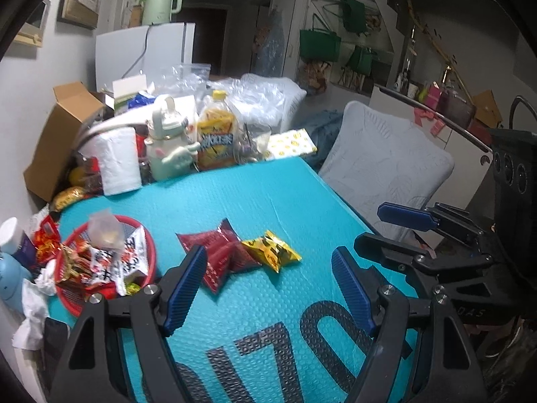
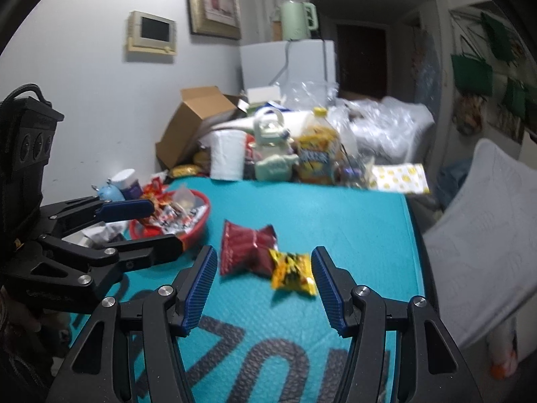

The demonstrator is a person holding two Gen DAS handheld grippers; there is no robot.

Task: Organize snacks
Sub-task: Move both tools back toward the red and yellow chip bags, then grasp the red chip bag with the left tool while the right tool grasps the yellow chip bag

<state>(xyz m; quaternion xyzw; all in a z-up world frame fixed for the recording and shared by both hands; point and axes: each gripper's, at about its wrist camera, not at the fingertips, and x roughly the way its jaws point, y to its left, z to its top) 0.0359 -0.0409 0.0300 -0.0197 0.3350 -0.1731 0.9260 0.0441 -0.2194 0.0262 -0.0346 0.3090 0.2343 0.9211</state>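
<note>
Snack packets, two of them, lie loose in the middle of a teal bubble-textured mat (image 1: 268, 184) covering the table. One is a dark red foil packet (image 1: 218, 252); a smaller yellow packet (image 1: 272, 250) lies touching its right edge, and from the right wrist view appears to overlap its corner. To the left, near the mat's edge, a red mesh basket (image 1: 72, 305) already holds a heap of other wrapped snacks. Behind the mat stand a paper towel roll (image 1: 117, 161), a pale bottle and a yellow-capped juice bottle (image 1: 214, 134).

Both tools hover above the near end of the mat, empty. The left gripper (image 1: 268, 288) has its blue ribbed fingers spread wide, holding nothing. The right gripper (image 2: 263, 288) is likewise spread wide and points straight at the two packets, which lie just ahead of its fingertips.

Both packets look light, soft and crinkly, probably air-puffed, with slick foil skins that could slide out of a shallow pinch. A sealed end seam, flat and firmer, seems the safest place to pinch; squeezing the middle may crush what is inside.
</note>
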